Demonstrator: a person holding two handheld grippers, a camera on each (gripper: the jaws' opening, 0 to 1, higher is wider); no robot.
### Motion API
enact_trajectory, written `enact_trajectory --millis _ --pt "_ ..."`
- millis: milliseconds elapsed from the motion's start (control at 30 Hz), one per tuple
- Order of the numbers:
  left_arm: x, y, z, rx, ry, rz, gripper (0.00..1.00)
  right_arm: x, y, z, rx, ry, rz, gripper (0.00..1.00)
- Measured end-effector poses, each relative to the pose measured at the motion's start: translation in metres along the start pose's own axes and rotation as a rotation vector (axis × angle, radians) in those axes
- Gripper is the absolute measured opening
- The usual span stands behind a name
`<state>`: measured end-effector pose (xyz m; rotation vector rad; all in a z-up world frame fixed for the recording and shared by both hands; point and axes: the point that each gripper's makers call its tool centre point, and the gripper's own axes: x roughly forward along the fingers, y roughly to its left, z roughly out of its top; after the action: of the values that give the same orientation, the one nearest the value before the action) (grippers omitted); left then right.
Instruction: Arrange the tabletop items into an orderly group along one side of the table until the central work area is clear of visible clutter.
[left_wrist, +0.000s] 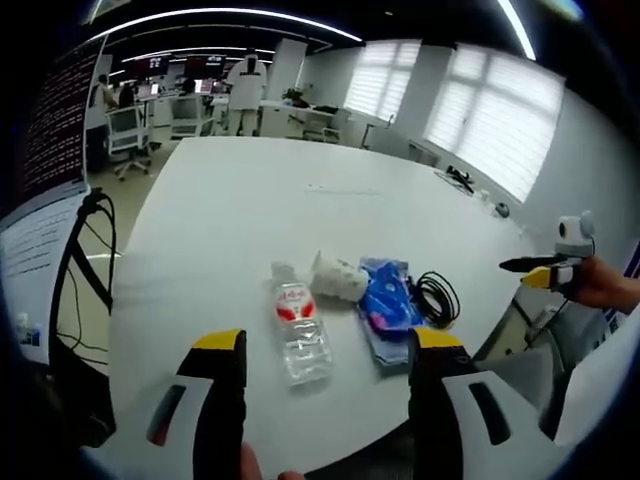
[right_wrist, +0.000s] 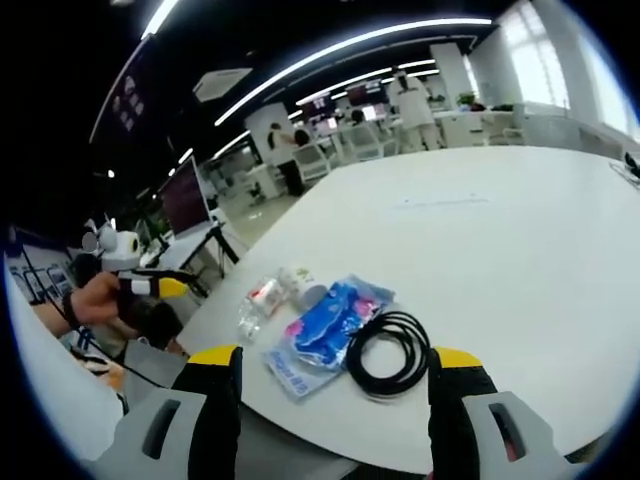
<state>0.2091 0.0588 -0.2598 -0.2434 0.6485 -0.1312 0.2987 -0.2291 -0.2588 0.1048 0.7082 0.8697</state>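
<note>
**Four items bunched at the counter's near edge, both tools empty**

The bottle (left_wrist: 298, 331) lay on its side near the front edge of the counter (left_wrist: 260, 200), cap pointing away in the left gripper view. Just beside it sat a crumpled white wad (left_wrist: 338, 279), touching the blue packet (left_wrist: 388, 309), and past that lay the coiled black cable (left_wrist: 437, 297), near the packet, its loop resting against the packet's edge in the right gripper view. The rest of the counter was bare apart from small things near its far edge, too small to tell.

The left tool (left_wrist: 325, 375) hung above the bottle, jaws spread and holding nothing. The right tool (right_wrist: 335, 385) hovered over the cable (right_wrist: 390, 352) and packet (right_wrist: 325, 330), likewise spread and empty.

The risks looked plain. The bottle, being round and lying flat, could roll off the near edge if nudged rather than gripped. The cable might uncoil or drag the packet along when lifted, since the two touched.
</note>
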Motion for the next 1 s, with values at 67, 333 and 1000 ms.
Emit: enact_trajectory --millis 67,333,1000 --pt "0.004 0.002 0.002 0.003 0.000 0.000 0.64 0.000 0.000 -0.001 0.000 -0.001 0.001 0.77" --pt "0.019 -0.004 0.004 -0.009 0.006 0.000 0.61 -0.001 0.002 -0.004 -0.001 -0.002 0.001 0.77" --pt "0.076 0.025 -0.033 -0.233 0.130 0.171 0.49 -0.006 0.001 -0.008 0.018 -0.020 -0.006 0.77"
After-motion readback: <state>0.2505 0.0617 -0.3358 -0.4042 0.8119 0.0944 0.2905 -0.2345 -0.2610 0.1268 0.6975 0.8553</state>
